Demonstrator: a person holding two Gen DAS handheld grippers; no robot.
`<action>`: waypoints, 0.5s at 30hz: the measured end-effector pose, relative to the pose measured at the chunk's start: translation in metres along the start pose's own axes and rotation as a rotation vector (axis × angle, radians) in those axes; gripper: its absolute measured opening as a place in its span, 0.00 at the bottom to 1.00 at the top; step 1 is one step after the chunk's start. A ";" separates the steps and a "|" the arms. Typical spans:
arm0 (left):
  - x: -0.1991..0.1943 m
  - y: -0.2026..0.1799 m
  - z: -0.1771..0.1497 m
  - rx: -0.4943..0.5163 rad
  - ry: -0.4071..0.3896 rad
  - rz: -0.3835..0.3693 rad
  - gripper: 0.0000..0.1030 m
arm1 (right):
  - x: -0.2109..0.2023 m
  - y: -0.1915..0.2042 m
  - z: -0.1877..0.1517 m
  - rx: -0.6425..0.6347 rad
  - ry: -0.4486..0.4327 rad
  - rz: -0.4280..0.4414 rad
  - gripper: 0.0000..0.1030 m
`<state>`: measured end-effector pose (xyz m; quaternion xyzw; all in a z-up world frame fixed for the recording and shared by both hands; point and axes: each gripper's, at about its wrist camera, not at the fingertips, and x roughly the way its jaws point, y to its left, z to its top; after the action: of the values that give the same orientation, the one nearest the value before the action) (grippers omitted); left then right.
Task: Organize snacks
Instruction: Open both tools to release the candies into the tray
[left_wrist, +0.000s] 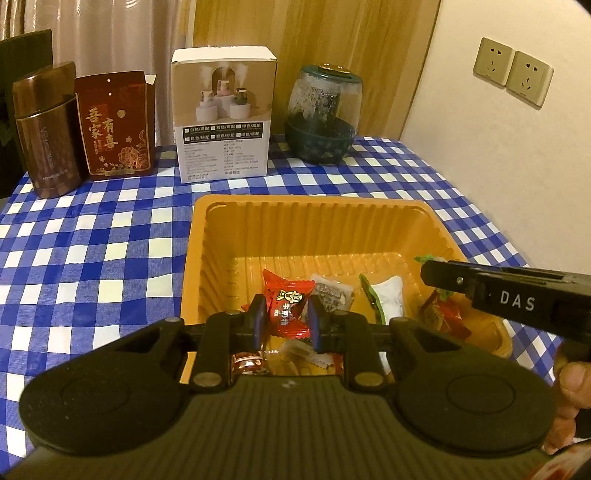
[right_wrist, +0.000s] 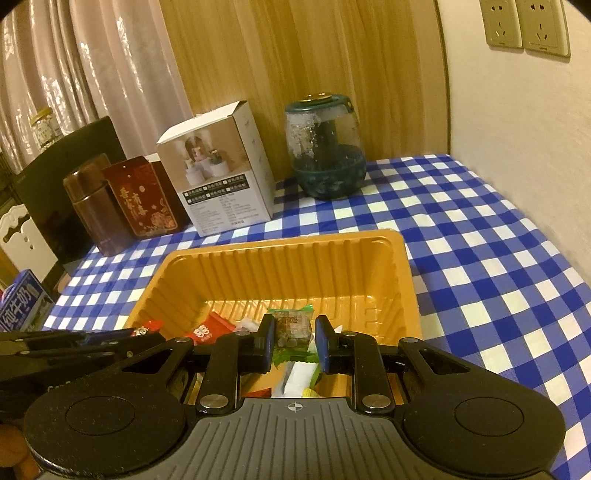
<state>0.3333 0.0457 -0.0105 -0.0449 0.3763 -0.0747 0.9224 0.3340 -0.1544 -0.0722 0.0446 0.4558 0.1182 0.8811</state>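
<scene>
Left wrist view: my left gripper (left_wrist: 286, 319) is clamped on a red candy (left_wrist: 288, 308), the blue pads pinching its wrapper from both sides. I hold it just above the near end of the orange tray (left_wrist: 314, 206), because the tray is where the snacks are being gathered. Several already lie on the tray's floor: a pale clear-wrapped piece (left_wrist: 332, 293) beyond the red candy, and a white packet (left_wrist: 388, 299) to its right.

My right gripper (right_wrist: 295, 341) is clamped too, on a green-wrapped snack (right_wrist: 291, 328), also over the tray's near end and right of the left one. In the left view its black body (left_wrist: 517, 299) reaches in across the tray's right rim.

Both tools tilt downward into the tray, which I judge is so each piece drops inside the walls rather than onto the checked cloth (left_wrist: 110, 240). The carton (left_wrist: 225, 114), the red box (left_wrist: 114, 125), the brown tin (left_wrist: 48, 129) and the jar (left_wrist: 325, 114) stand in a row beyond the tray's far rim, well apart from it, so nothing crowds the drop. Next I would let go only once each piece is low enough not to bounce out.
</scene>
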 end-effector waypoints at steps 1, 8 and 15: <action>0.000 0.000 0.000 0.000 0.000 0.000 0.20 | 0.000 0.000 0.000 0.000 0.000 0.000 0.23; 0.001 -0.001 -0.001 -0.005 0.000 -0.016 0.22 | 0.000 0.000 0.000 0.004 -0.002 0.001 0.23; 0.001 -0.003 -0.002 0.022 -0.009 0.001 0.46 | -0.003 -0.001 0.002 0.013 -0.011 0.004 0.23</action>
<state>0.3323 0.0430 -0.0122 -0.0349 0.3714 -0.0779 0.9245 0.3339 -0.1563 -0.0686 0.0519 0.4516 0.1165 0.8830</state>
